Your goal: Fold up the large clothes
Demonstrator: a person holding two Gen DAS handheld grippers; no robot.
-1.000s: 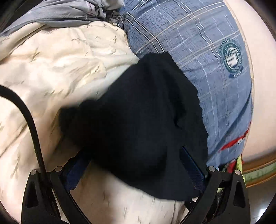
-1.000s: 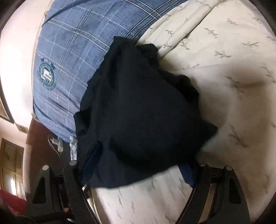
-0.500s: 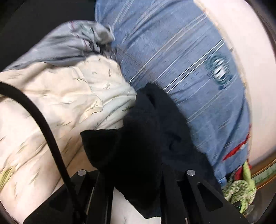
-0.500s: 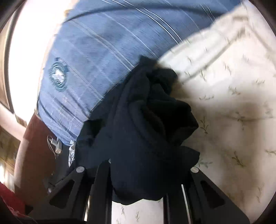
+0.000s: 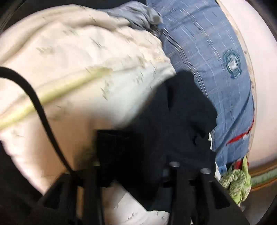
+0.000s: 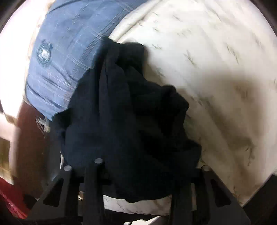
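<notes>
A dark navy garment (image 5: 181,107) lies bunched on a cream leaf-print quilt (image 5: 86,60), its far edge against a blue checked pillow (image 5: 207,52). My left gripper (image 5: 133,147) is under the near end of the garment. Its jaws are opening, with cloth between and over them, and the fingertips are hidden. In the right wrist view the same garment (image 6: 121,103) is heaped over my right gripper (image 6: 138,152). Those jaws are opening too, with folds of cloth between them and the pads covered. The picture is blurred by motion.
The blue pillow (image 6: 65,52) carries a round crest. Beyond the quilt (image 6: 207,60) lies a grey cloth (image 5: 135,13). A green patterned cloth (image 5: 237,181) sits at the bed's edge, a black cable (image 5: 43,112) crosses the left view, and dark wooden furniture (image 6: 34,138) stands beside the bed.
The wide-open jaws closed on the flat garment half a second ago and have since spread partway again. The garment is bunched into a heap and has shifted across the quilt with both grippers.
</notes>
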